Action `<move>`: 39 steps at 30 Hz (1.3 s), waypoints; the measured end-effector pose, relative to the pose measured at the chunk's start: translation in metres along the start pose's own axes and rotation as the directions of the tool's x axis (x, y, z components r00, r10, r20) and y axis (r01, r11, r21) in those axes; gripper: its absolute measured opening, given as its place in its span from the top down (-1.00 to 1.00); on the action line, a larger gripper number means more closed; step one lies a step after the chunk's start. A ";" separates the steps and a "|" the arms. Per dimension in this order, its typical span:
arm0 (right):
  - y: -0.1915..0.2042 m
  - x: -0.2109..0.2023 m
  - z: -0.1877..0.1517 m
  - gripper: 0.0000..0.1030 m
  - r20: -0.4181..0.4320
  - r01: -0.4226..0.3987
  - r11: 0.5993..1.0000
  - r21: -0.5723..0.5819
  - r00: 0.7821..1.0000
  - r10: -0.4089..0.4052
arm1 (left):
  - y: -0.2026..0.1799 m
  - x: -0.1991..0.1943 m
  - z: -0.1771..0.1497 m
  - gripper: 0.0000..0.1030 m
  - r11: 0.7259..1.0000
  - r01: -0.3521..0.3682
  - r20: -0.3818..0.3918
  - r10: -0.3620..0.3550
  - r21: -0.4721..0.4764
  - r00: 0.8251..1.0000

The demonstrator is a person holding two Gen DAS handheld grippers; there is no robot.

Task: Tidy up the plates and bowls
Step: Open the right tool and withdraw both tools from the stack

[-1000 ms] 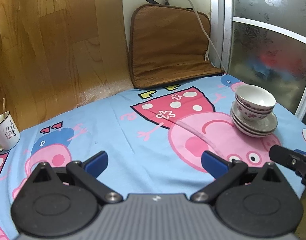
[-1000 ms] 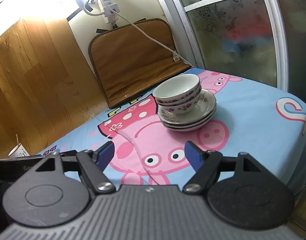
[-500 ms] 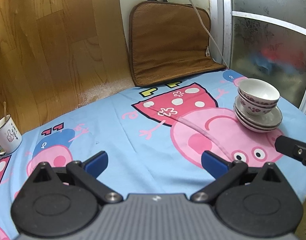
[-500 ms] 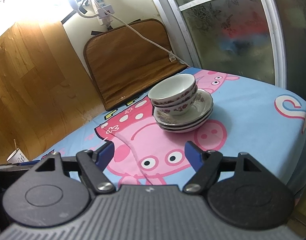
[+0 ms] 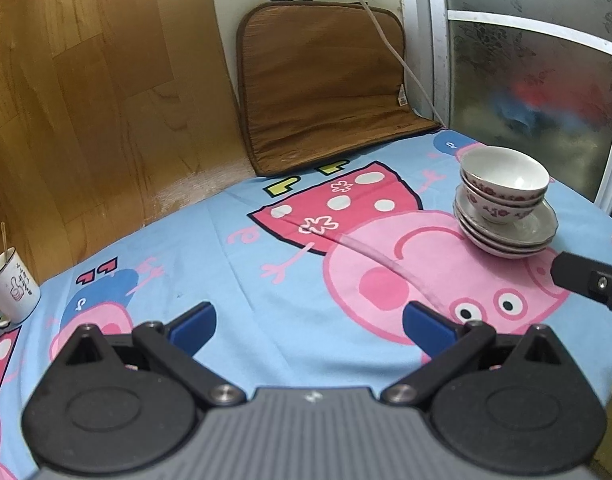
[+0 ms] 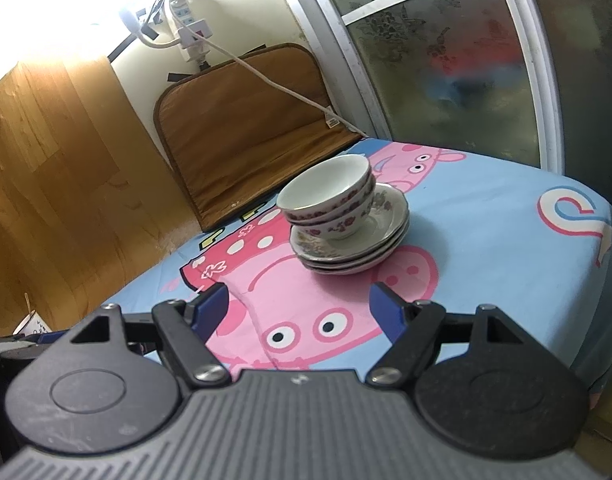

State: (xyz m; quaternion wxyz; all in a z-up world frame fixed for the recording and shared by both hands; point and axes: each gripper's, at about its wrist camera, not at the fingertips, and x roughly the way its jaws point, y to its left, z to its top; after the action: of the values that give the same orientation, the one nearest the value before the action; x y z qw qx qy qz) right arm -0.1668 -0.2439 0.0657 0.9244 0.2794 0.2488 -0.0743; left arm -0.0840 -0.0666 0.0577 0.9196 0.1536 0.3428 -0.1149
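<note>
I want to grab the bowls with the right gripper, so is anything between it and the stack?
Nothing visible. The right gripper is open and faces the bowls, which are nested on the plates. Only bare tablecloth lies between them. The mug stands far off to the left.

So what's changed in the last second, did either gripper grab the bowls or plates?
No grab. Both grippers backed away slightly and tilted, so the stack sits a little farther off in both views. The left gripper and right gripper are open and empty as before. The bowls rest on the plates untouched, and the paper cup on the tablecloth has not moved.
</note>
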 end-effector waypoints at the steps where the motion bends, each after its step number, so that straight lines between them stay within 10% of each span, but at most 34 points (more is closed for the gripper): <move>1: -0.002 0.000 0.001 -0.54 0.001 0.000 1.000 0.003 1.000 0.000 | -0.002 0.000 0.001 -1.00 1.000 0.002 0.000 -0.002 0.004 1.000; 39: -0.040 0.021 0.003 -0.54 -0.058 0.001 0.995 0.099 0.998 0.005 | -0.039 0.029 0.010 -1.00 0.994 0.021 -0.082 -0.013 0.103 0.997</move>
State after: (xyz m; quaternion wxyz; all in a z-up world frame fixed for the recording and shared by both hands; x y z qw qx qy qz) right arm -0.1584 -0.2786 0.0379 0.9018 0.3274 0.2714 -0.0774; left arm -0.0690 -0.1100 0.0379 0.8947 0.2027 0.3747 -0.1342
